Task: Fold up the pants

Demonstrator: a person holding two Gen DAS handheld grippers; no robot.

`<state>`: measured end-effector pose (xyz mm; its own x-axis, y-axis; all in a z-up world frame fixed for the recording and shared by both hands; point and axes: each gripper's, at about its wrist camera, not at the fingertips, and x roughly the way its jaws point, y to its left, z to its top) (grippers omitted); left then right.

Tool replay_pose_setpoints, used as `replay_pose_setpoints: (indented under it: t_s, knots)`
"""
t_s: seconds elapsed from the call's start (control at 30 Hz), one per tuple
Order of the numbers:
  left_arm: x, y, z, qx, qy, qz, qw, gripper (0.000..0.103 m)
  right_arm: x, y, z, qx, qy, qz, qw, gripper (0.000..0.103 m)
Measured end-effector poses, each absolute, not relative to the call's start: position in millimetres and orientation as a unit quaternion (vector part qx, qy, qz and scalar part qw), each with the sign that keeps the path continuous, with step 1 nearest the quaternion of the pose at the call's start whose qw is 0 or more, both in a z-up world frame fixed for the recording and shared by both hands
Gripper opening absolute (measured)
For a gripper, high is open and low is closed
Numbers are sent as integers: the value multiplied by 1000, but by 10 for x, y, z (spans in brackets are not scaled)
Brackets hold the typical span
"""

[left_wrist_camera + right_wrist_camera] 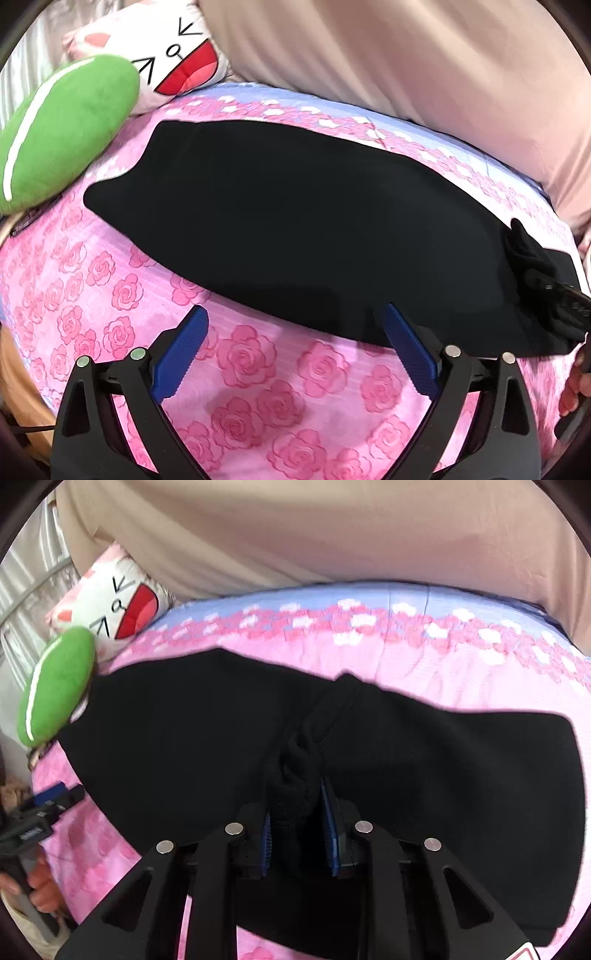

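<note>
The black pants [295, 236] are lying flat across the rose-print bed [258, 369], the right claw [297, 823] is pinching a bunched fold while the left claw [295, 354] is hanging wide apart, and being soft, floppy fabric they're probably wanting edge grips.

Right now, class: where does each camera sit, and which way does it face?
Left wrist: on the open left gripper, facing the black pants on the rose bedsheet; own fingers show.
Right wrist: on the right gripper, shut on bunched pants; the left hand shows.
Shared: pants, bedsheet, green plush, beige blanket.
</note>
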<state>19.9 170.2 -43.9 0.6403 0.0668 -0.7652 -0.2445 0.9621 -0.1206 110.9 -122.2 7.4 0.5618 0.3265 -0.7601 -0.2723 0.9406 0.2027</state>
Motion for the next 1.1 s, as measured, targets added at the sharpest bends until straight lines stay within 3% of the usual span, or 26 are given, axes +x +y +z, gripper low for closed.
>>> replay_pose_setpoints:
  t_s: [0.13, 0.17, 0.23, 0.33, 0.47, 0.63, 0.97, 1.0, 1.03, 1.07, 1.1]
  knots:
    - [240, 1704, -460, -114, 415, 74, 899, 93, 1134, -1058, 123, 24, 443, 199, 874, 29]
    - [246, 1677, -459, -112, 416, 68, 900, 93, 1175, -992, 32, 12, 454, 201, 868, 38]
    - [241, 1637, -452, -107, 417, 60, 900, 93, 1136, -900, -60, -11, 452, 196, 870, 43]
    - [193, 1641, -421, -99, 413, 56, 904, 93, 947, -1027, 173, 7, 434, 207, 877, 46]
    - [178, 1642, -412, -105, 411, 52, 904, 93, 611, -1707, 567, 40, 380, 124, 916, 65]
    - [350, 1319, -281, -139, 417, -18, 898, 93, 169, -2727, 507, 87, 371, -13, 925, 65]
    - [1280, 132, -494, -160, 489, -103, 851, 95, 65, -2634, -36, 60, 408, 37, 910, 65]
    - [1302, 55, -477, -145, 477, -85, 863, 92, 111, -2618, -80, 61, 415, 36, 907, 65]
    - [1323, -38, -444, -124, 464, -79, 873, 63, 165, -2620, -108, 63, 423, 35, 903, 64]
    - [1337, -117, -428, -113, 467, -85, 873, 43, 192, -2635, -114, 66, 425, 32, 902, 61]
    - [1354, -137, -423, -117, 473, -99, 868, 22, 246, -2665, -109, 76, 427, 33, 900, 40]
